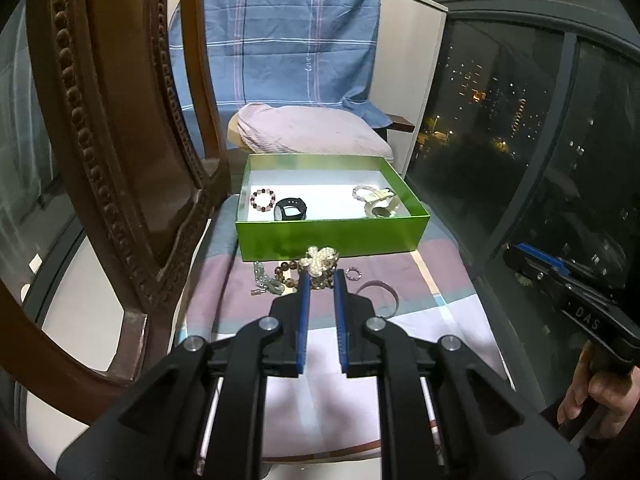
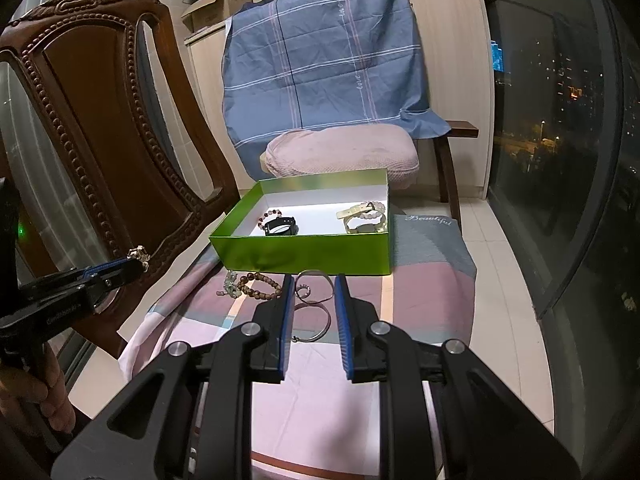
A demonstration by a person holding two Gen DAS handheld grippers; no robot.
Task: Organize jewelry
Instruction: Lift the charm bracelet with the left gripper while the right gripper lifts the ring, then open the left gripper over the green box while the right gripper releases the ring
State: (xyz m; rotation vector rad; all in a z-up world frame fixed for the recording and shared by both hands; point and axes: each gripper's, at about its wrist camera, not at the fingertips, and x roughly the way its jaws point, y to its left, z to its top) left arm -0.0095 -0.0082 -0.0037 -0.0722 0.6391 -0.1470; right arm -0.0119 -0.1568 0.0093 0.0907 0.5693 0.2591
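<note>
With four pieces already in the green box [image 1: 332,236], we hold a pearl piece [image 1: 320,262] clamped in the left claw [image 1: 320,280] just before it; right claw [image 2: 313,292] empty, slightly apart; beads [image 2: 256,286] and bangles [image 2: 316,312] remain.

- green box [image 1: 332,238] with a white inside
- black watch [image 1: 291,209] and a cream watch [image 2: 365,224]
- blue checked cloth [image 2: 320,68]
- pink pillow [image 2: 340,154]
- brown bead bracelet [image 2: 260,284]
- blue gripper pads [image 1: 303,300]
</note>
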